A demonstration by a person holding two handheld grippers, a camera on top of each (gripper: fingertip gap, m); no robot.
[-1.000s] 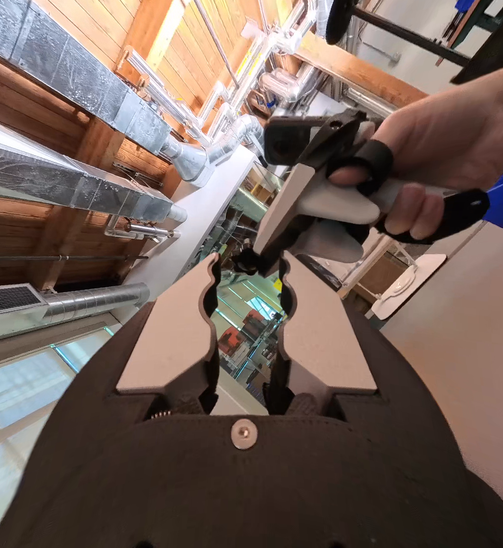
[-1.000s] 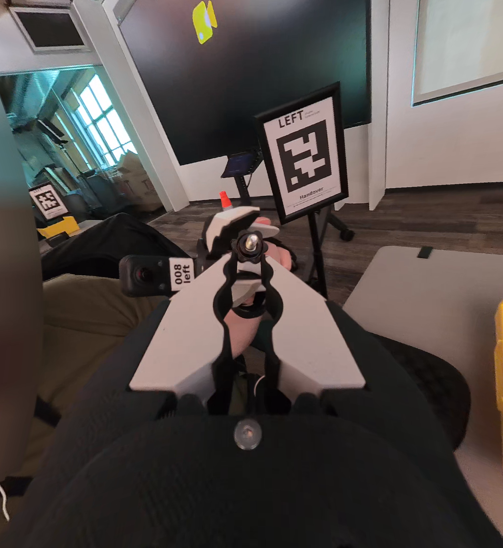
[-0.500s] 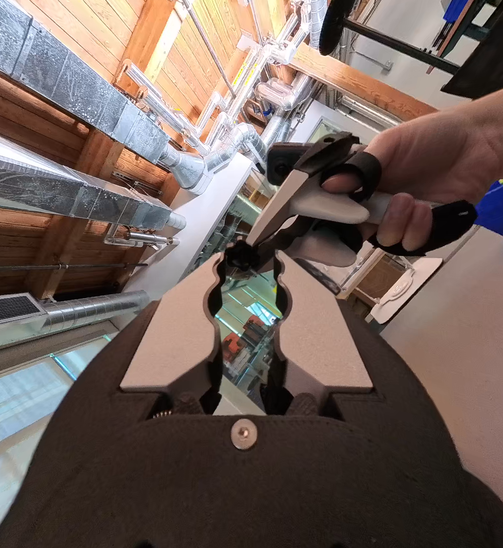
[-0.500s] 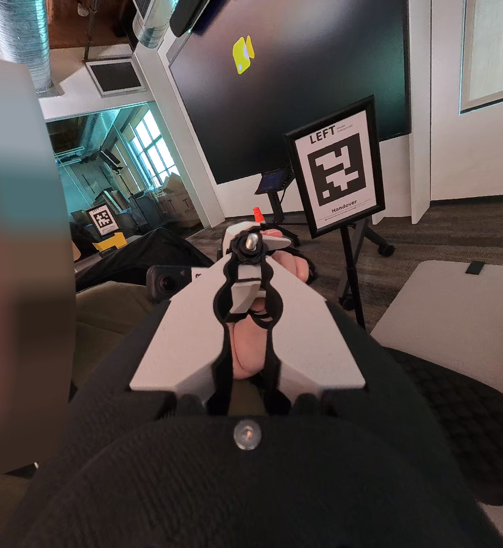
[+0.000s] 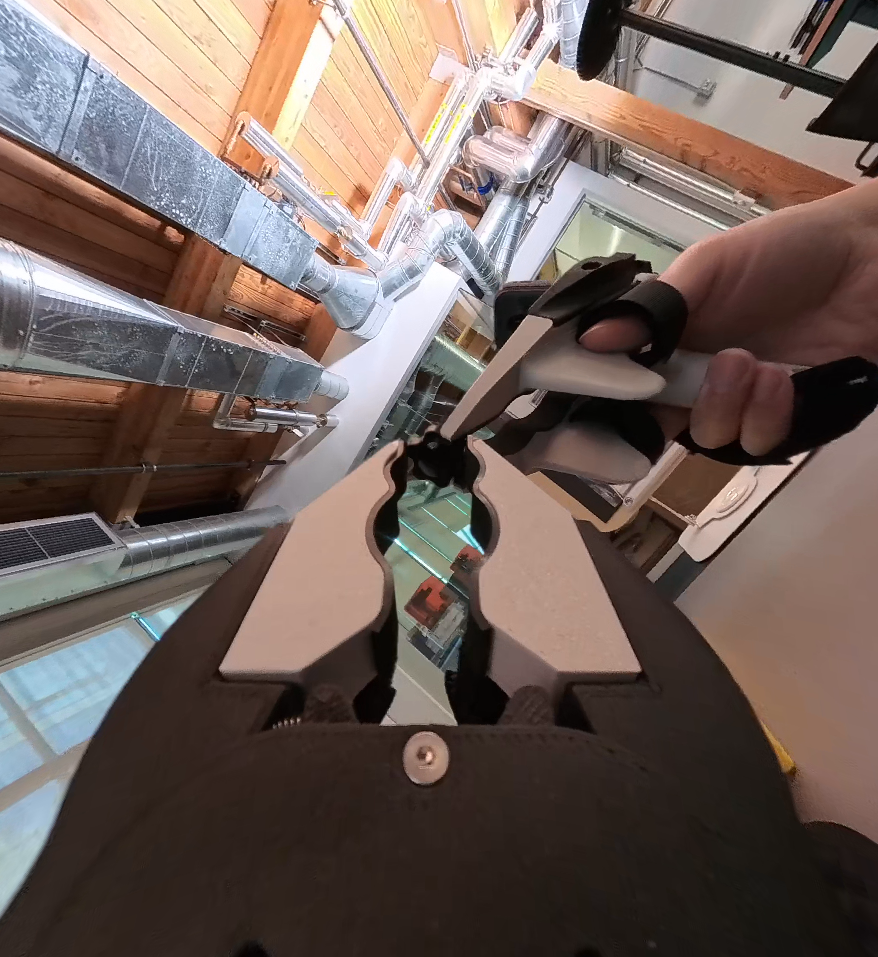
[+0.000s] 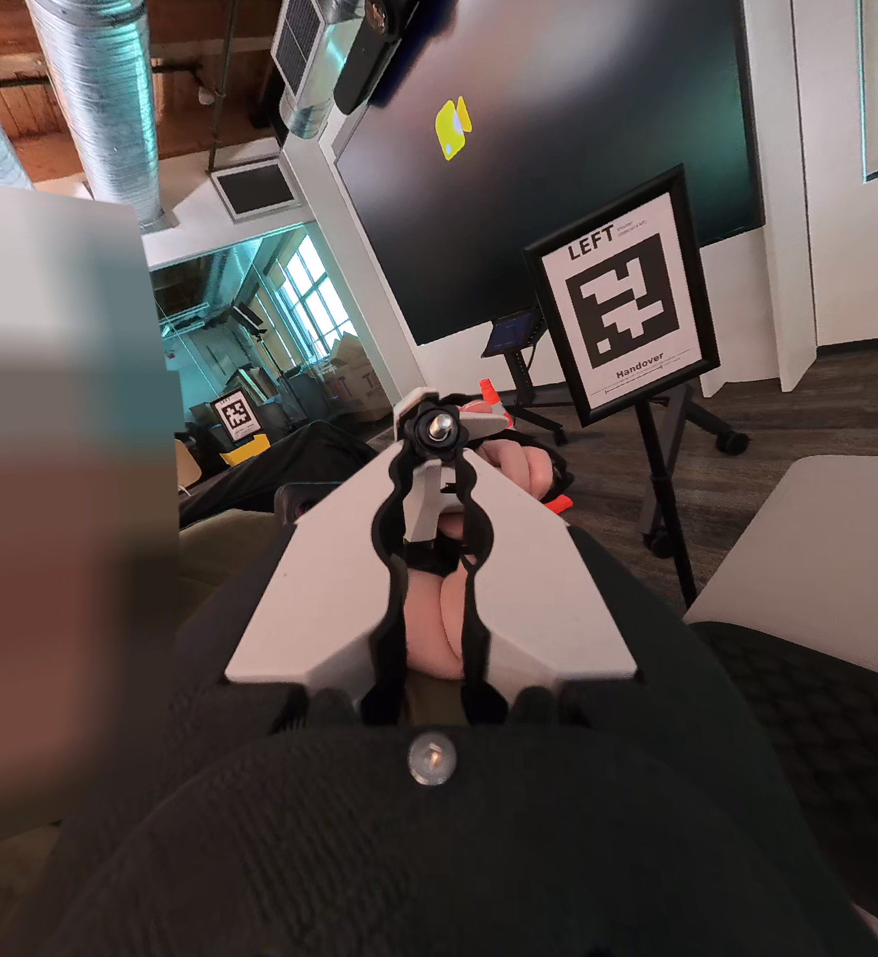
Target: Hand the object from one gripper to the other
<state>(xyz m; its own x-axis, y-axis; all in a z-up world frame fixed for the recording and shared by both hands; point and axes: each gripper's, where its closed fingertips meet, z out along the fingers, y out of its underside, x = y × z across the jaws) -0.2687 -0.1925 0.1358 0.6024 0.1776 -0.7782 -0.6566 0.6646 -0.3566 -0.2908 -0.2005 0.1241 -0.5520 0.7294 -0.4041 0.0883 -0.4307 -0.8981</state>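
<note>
The object is a small black star knob with a silver screw (image 6: 436,434). My right gripper (image 6: 433,440) is shut on it at its fingertips, with the screw end pointing back at the camera. In the left wrist view the knob (image 5: 434,461) sits between the tips of my left gripper (image 5: 436,455), whose black pads have closed in on both of its sides. The right gripper (image 5: 450,437) reaches in from the upper right there, held by a hand (image 5: 789,321), its tips pinching the same knob. The left gripper's white fingers (image 6: 426,497) show behind the knob in the right wrist view.
A framed marker sign on a black stand (image 6: 623,310) is at the right, in front of a large dark screen (image 6: 556,155). A grey table (image 6: 815,544) and a black mesh chair (image 6: 815,725) are at the right. Ceiling ducts (image 5: 116,336) fill the left wrist view. Less than 4 cm separates the two grippers' tips.
The two grippers came together. The knob held by the right gripper moved in between the left fingertips, and the left fingers narrowed onto it.
</note>
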